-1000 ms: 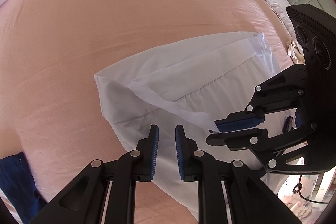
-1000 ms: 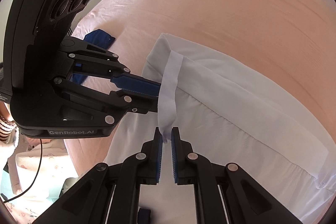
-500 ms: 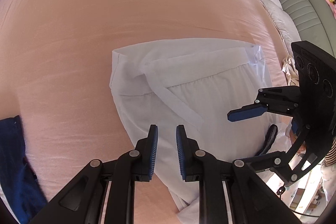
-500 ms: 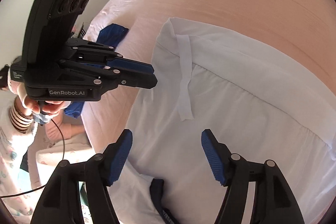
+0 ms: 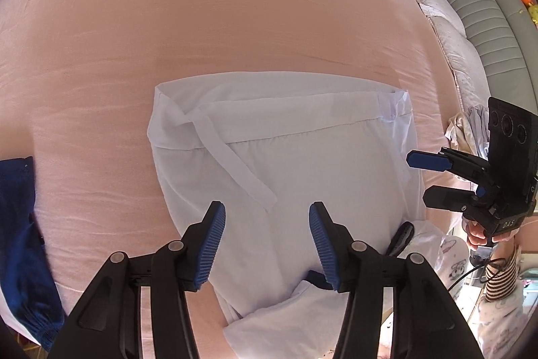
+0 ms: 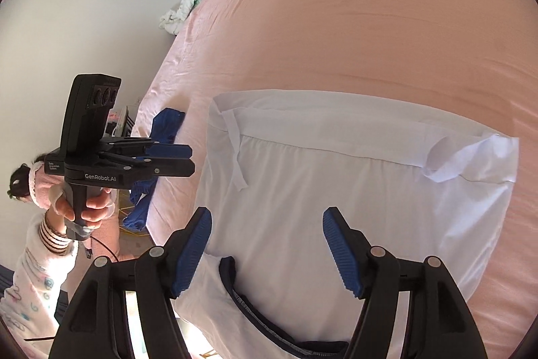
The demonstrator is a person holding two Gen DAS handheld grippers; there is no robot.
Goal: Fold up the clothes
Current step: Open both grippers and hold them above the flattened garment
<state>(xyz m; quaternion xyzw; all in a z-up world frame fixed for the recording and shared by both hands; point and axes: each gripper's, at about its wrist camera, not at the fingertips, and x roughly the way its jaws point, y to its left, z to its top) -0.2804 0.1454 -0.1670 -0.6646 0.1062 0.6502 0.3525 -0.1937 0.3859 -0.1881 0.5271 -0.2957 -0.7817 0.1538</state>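
Opening left gripper [image 5: 265, 233]; tie strap [image 5: 232, 157] released.

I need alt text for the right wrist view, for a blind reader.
A white garment lies flat on a pink bed, below the open, empty right gripper. At the left, a hand holds the left gripper beside the bed.
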